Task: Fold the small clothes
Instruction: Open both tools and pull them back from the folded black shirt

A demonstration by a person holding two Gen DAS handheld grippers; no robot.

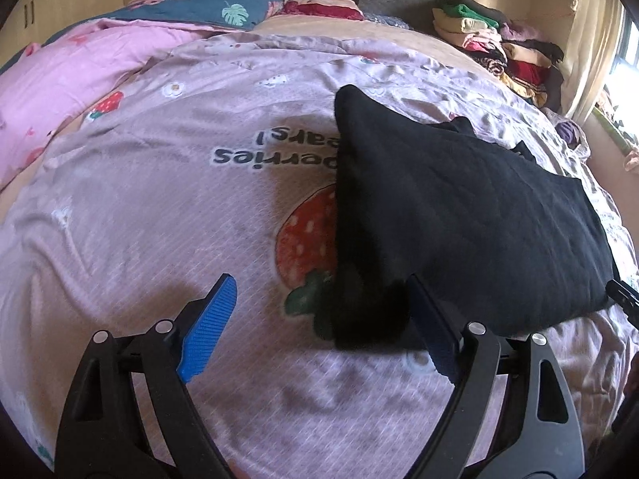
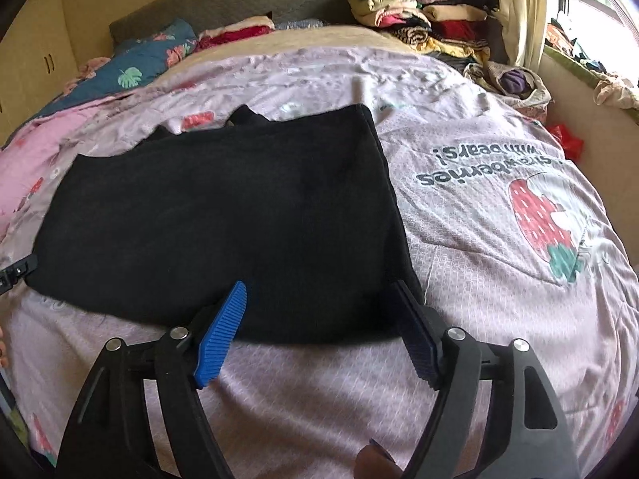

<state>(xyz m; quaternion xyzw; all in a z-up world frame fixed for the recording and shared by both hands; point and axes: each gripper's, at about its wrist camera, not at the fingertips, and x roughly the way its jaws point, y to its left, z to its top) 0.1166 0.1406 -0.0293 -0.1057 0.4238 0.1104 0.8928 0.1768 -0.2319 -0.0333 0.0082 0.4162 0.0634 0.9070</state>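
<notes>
1. The black garment [image 1: 459, 215] lies flat on the bed's pink quilt [image 1: 159, 215], folded into a rough rectangle, between the two grippers.
2. The left gripper [image 1: 319, 319] is spread wide, holding nothing. Its blue fingers [image 1: 209, 327] stand well apart; the left one hangs over bare quilt, and the right one sits at the garment's near left corner, which bulges up between the fingers.
3. The right gripper [image 2: 319, 327] is likewise released and empty. In the right wrist view the garment [image 2: 223, 219] spreads ahead and to the left of its fingers [image 2: 221, 331], and its near edge lies between them. The right finger is at the garment's near right corner.
4. Whether any finger touches the cloth cannot be told.
5. A strawberry print [image 2: 539, 219] with lettering marks the quilt to the right of the right gripper's fingers.
6. A pile of folded clothes [image 2: 419, 16] sits far ahead of the fingers, at the head of the bed, beside a curtain [image 2: 519, 12].
7. A blue leaf-print blanket [image 1: 207, 4] lies far ahead to the left.
</notes>
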